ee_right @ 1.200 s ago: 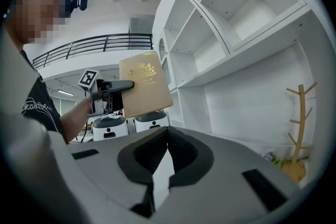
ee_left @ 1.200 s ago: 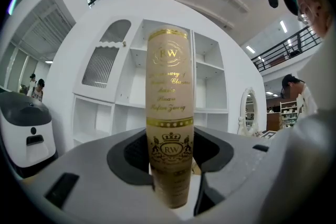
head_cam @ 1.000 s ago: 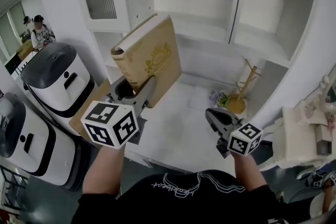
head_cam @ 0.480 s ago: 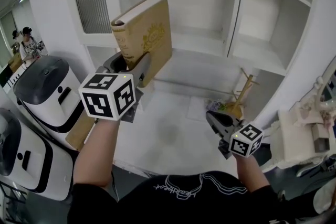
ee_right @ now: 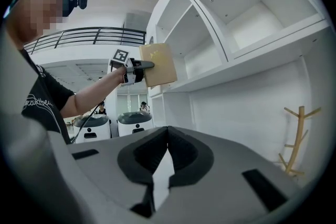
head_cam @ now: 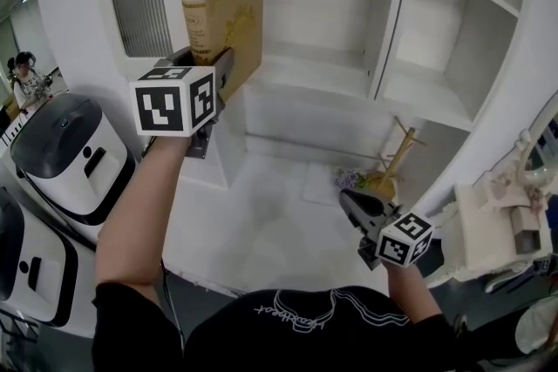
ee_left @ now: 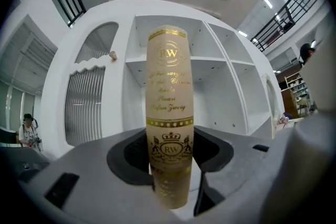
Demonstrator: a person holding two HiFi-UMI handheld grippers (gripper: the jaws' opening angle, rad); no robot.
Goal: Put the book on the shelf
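A tan book (head_cam: 222,22) with gold print stands upright, spine toward me, in front of the middle compartment of the white shelf unit (head_cam: 324,76). My left gripper (head_cam: 214,72) is raised at arm's length and shut on the book's lower end. In the left gripper view the book's spine (ee_left: 169,113) rises between the two dark pads, with the shelf compartments (ee_left: 212,92) behind it. My right gripper (head_cam: 356,205) hangs low near my body. Its pads meet at the tip with nothing between them (ee_right: 167,150). From the right gripper view the book (ee_right: 157,64) shows at the shelf's edge.
A ribbed glass cabinet door (head_cam: 139,4) stands left of the book. Two white machines with dark tops (head_cam: 74,152) stand at the left. A small wooden coat stand (head_cam: 392,157) sits on the lower ledge, a white dresser (head_cam: 497,231) at the right. A person (head_cam: 22,83) stands far left.
My left gripper has lifted the book up and toward the shelf and turned it more upright. The right gripper has barely moved.
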